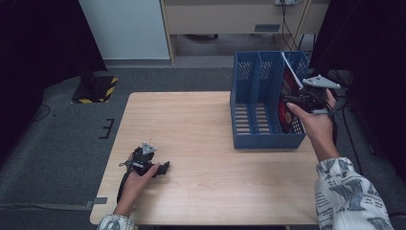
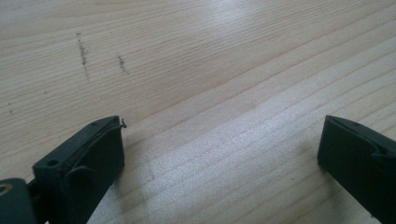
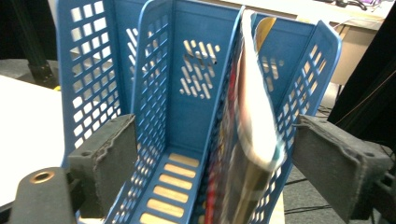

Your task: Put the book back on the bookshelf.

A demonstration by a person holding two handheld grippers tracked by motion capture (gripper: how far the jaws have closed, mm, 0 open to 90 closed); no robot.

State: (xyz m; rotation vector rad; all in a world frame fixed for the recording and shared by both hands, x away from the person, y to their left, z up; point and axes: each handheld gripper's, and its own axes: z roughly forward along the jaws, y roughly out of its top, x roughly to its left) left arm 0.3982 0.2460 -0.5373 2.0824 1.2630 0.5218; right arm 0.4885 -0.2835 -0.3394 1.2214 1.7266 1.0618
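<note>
A blue three-slot file rack stands on the right side of the wooden table. A glossy magazine stands in its rightmost slot, leaning and curled at the top. My right gripper hovers at the rack's upper right corner. In the right gripper view its jaws stand wide on either side of the magazine without pressing it, so my right gripper is open. My left gripper rests low at the table's front left, open over bare wood.
A black stand base with yellow stripes sits on the grey carpet beyond the table's left corner. A pale cabinet and cables lie behind the rack. The rack's other two slots hold nothing.
</note>
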